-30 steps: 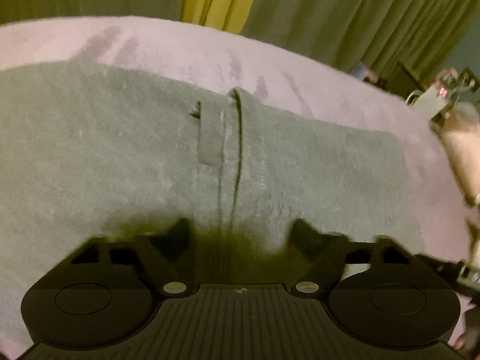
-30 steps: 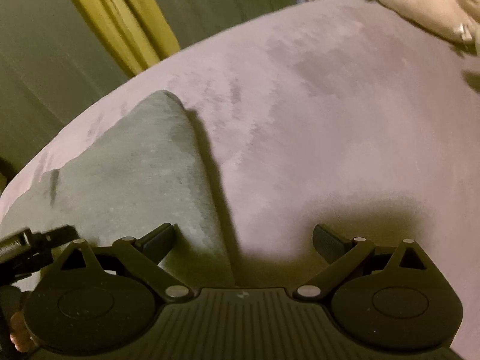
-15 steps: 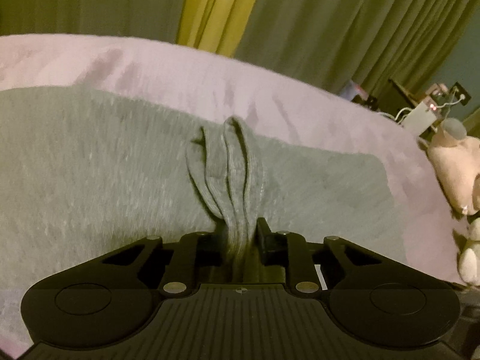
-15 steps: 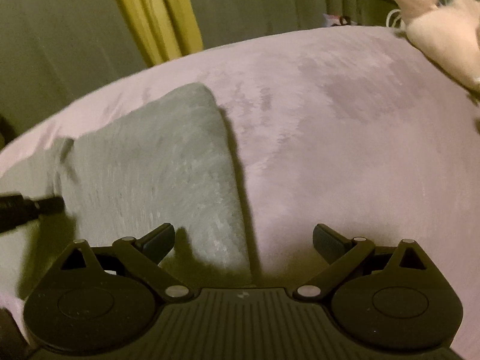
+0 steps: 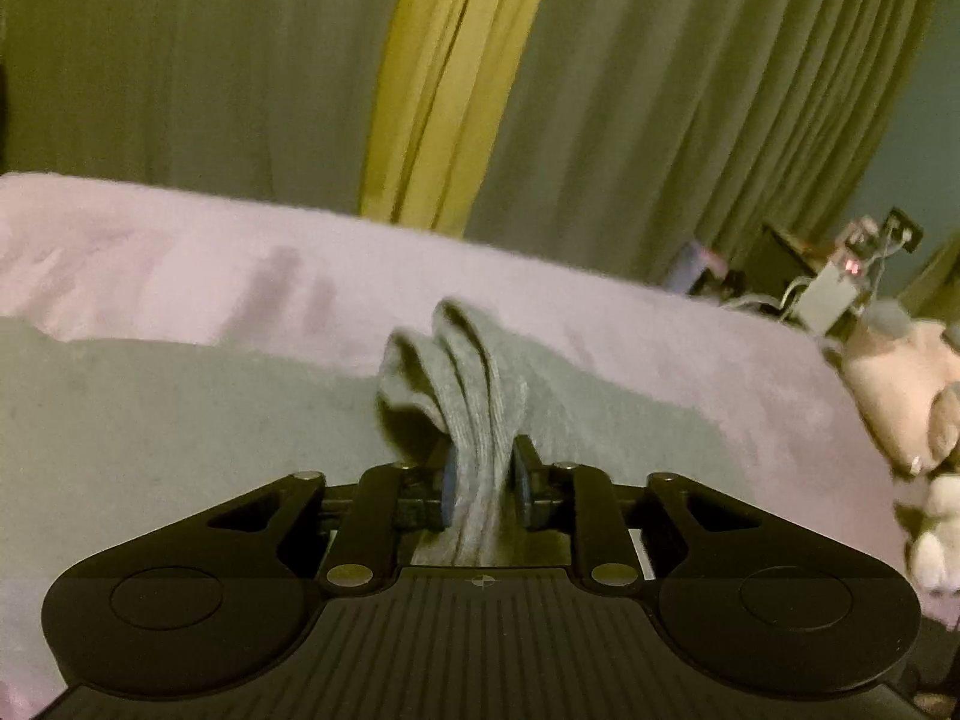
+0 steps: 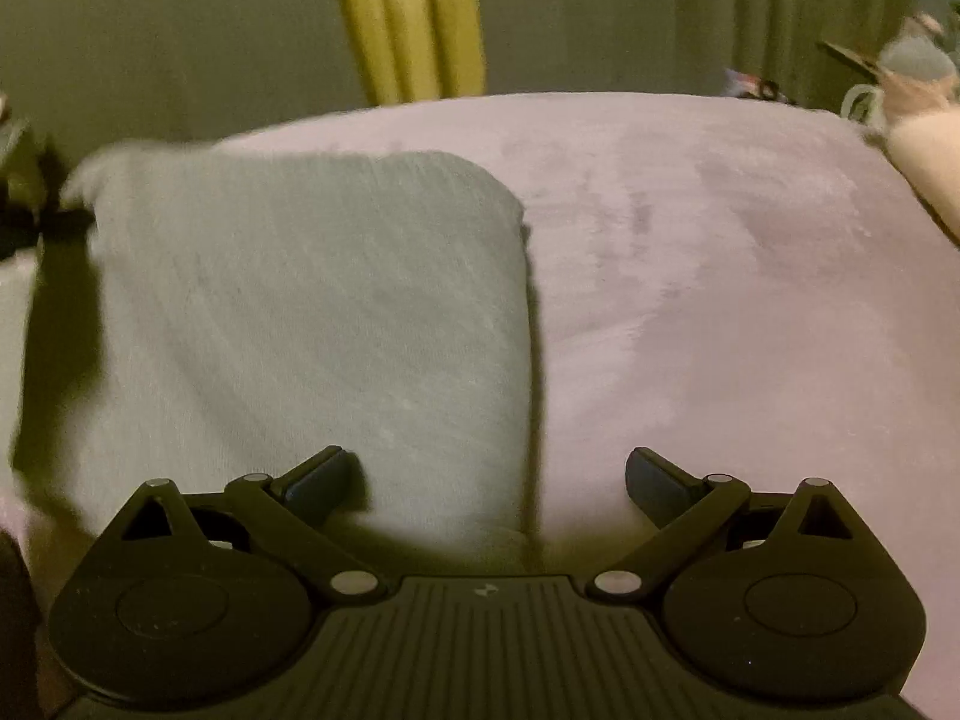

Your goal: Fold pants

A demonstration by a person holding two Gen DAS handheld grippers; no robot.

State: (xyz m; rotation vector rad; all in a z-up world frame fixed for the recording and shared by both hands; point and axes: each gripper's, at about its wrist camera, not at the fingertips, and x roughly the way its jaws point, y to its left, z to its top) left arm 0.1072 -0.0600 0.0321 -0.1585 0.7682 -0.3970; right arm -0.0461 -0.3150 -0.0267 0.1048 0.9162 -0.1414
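Note:
Grey pants (image 5: 180, 414) lie spread on a pink blanket (image 5: 660, 348). My left gripper (image 5: 485, 483) is shut on a bunched ridge of the pants' fabric (image 5: 474, 396), which rises above the blanket. In the right wrist view the pants (image 6: 312, 312) show as a rounded grey panel with its right edge running toward me. My right gripper (image 6: 487, 480) is open and empty, low over that edge, its left finger (image 6: 318, 474) over the fabric and its right finger (image 6: 657, 480) over the blanket (image 6: 720, 300).
Green and yellow curtains (image 5: 456, 78) hang behind the bed. Plush toys (image 5: 912, 384) lie at the right edge of the bed, with small electronics and cables (image 5: 840, 288) beyond them. The plush toy also shows at the right in the right wrist view (image 6: 924, 150).
My left gripper closed on the pants' middle ridge and lifted it, bunching the fabric. My right gripper stayed open and swung so the pants' edge sits between its fingers.

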